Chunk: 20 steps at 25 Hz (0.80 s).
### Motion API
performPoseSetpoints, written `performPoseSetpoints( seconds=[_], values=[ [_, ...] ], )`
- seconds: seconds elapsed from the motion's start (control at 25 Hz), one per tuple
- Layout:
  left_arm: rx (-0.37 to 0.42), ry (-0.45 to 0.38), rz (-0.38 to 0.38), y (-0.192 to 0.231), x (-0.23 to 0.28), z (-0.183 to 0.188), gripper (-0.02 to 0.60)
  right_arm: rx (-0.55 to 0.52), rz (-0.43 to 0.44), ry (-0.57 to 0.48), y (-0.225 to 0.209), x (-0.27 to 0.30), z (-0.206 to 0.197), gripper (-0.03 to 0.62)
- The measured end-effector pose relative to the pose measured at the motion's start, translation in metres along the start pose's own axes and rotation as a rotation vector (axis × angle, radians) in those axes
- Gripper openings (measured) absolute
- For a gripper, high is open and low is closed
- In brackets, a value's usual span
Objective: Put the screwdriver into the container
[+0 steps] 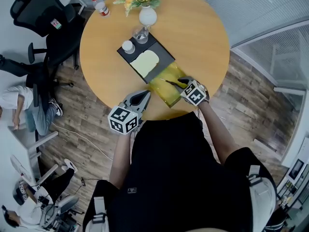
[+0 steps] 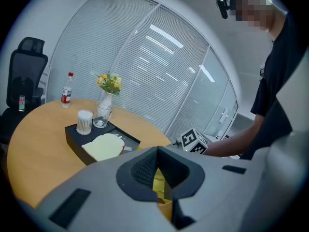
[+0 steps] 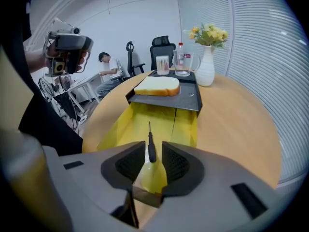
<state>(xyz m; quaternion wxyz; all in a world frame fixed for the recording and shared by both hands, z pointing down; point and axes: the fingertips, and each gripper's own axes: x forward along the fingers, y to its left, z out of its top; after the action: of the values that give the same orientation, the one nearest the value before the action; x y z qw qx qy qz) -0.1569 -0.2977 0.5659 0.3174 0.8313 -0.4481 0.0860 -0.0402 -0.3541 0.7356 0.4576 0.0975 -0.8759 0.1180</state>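
Observation:
The yellow container (image 1: 166, 88) (image 3: 145, 122) lies open on the round table's near edge. A thin black-handled screwdriver (image 3: 151, 146) (image 1: 172, 83) rests inside it, shaft pointing toward the black tray. My right gripper (image 3: 153, 151) (image 1: 185, 84) hangs over the container's near end, open by a narrow gap. The handle sits between the fingertips with yellow showing beside it. My left gripper (image 2: 157, 151) (image 1: 144, 95) is shut and empty, held over the table edge just left of the container.
A black tray (image 1: 161, 50) (image 3: 186, 100) behind the container carries a slice of bread (image 1: 145, 62), a cotton-swab jar (image 1: 128, 46) and a glass (image 1: 141, 34). Farther back stand a white flower vase (image 1: 147, 16) and a bottle (image 1: 101, 6). Office chairs and seated people are to the left.

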Motion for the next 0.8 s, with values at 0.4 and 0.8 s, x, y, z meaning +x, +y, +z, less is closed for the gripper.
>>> performPoseSetpoints(
  seconds=[0.4, 0.8],
  values=[
    [0.053, 0.029, -0.056, -0.012, 0.012, -0.005, 0.005, 0.041, -0.099, -0.127, 0.0, -0.041, -0.005, 0.054],
    [0.091, 0.029, -0.1, -0.024, 0.008, -0.009, 0.005, 0.076, -0.079, -0.288, 0.046, -0.067, 0.005, 0.043]
  ],
)
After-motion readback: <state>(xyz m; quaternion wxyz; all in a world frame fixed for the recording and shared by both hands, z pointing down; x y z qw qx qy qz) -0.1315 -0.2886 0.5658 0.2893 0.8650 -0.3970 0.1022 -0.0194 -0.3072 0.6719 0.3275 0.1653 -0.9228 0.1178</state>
